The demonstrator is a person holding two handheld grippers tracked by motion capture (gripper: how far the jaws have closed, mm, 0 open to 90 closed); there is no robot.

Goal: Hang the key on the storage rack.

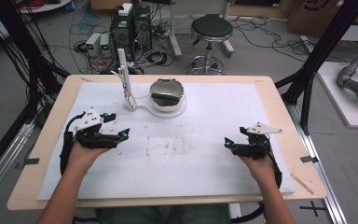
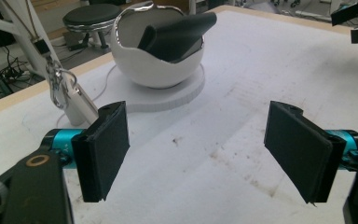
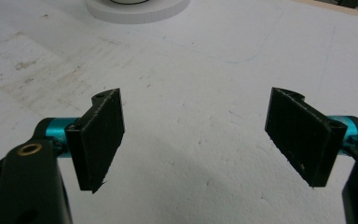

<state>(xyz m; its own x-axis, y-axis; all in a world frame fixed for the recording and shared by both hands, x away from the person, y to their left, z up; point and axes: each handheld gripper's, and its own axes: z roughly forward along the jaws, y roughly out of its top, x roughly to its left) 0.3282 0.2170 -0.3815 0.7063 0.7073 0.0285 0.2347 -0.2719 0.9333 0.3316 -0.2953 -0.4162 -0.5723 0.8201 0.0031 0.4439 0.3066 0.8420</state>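
A white bowl (image 1: 154,87) (image 2: 144,70) with a shiny rim stands on a round white base (image 1: 179,111) (image 2: 177,98) (image 3: 135,11) at the back middle of the white mat. A dark curved object (image 1: 167,97) (image 2: 177,32) lies inside it. My left gripper (image 1: 117,125) (image 2: 198,154) hovers open over the mat's left side, pointing toward the bowl, nothing between its pads. My right gripper (image 1: 235,136) (image 3: 196,140) is open over bare mat at the right, apart from everything. Its tips also appear in the left gripper view's top right corner (image 2: 354,23).
A thin white post (image 1: 122,70) (image 2: 14,28) rises left of the bowl, with a metal clip (image 2: 56,86) and a white tag (image 1: 130,101) (image 2: 81,105) hanging at its foot. The stained mat (image 1: 177,149) covers a wooden table (image 1: 51,121). A stool (image 1: 210,30) and computers stand beyond.
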